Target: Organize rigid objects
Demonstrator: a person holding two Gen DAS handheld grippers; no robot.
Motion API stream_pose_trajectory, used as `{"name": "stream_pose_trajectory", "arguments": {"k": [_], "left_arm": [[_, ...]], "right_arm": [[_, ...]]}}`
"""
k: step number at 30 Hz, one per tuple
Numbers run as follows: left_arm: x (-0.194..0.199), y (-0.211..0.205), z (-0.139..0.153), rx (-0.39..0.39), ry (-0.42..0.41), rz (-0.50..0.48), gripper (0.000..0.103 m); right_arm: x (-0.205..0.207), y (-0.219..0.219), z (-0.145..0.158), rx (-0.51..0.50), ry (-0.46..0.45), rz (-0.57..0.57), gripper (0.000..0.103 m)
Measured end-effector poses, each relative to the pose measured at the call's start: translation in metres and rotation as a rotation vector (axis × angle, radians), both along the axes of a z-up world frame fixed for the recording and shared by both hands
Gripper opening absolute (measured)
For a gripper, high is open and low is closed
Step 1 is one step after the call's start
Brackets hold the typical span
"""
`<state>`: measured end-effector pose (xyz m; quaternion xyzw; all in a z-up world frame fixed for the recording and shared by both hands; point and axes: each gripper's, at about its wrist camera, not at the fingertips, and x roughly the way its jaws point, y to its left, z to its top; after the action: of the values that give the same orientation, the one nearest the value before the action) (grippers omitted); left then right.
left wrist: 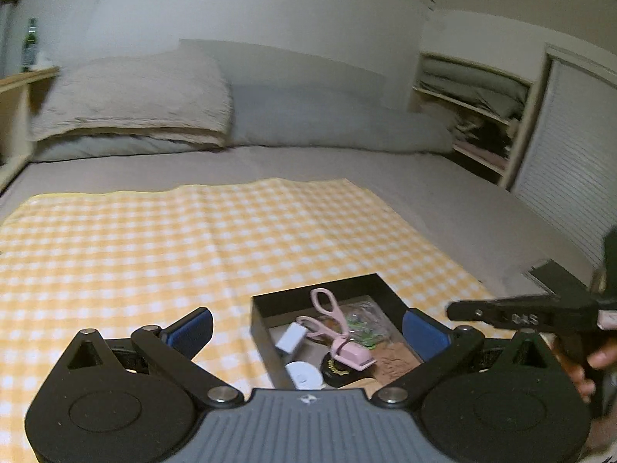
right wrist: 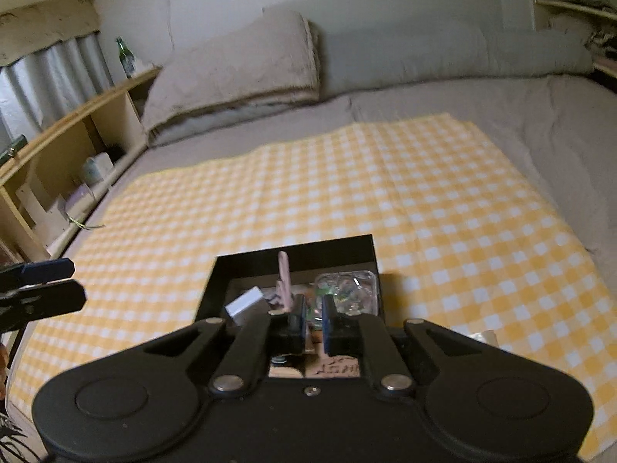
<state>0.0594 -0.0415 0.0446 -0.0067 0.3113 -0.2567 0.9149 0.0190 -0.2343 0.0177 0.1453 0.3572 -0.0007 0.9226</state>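
Left wrist: left gripper [left wrist: 308,328] jaws wide, straddling black box [left wrist: 380,283].

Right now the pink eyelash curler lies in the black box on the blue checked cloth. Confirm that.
Not quite: the cloth is yellow checked, not blue, as the left wrist view shows. The pink eyelash curler does lie in the black box on it.

Open-topped black rectangular box [left wrist: 380,289], upright on the yellow-and-white checked cloth [left wrist: 154,239], near its front edge. Contents: pink plastic eyelash curler [left wrist: 339,332], lying across the middle, its loop handles raised toward the far wall; small white rectangular block [left wrist: 291,337], tilted, beside the left wall; white round disc [left wrist: 304,375] at the near left; black round tin with gold lettering [left wrist: 334,367] under the curler's head; clear plastic packet with green bits [left wrist: 362,322] at the right side.
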Motion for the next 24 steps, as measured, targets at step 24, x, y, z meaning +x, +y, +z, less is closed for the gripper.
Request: {"name": "stream_pose_trajectory", "arguments": {"k": [24], "left_arm": [[-0.079, 0.012, -0.021, 0.151, -0.164, 0.187, 0.103]], "right_arm": [[-0.089, 0.046, 0.001, -0.163, -0.182, -0.033, 0.054]]}}
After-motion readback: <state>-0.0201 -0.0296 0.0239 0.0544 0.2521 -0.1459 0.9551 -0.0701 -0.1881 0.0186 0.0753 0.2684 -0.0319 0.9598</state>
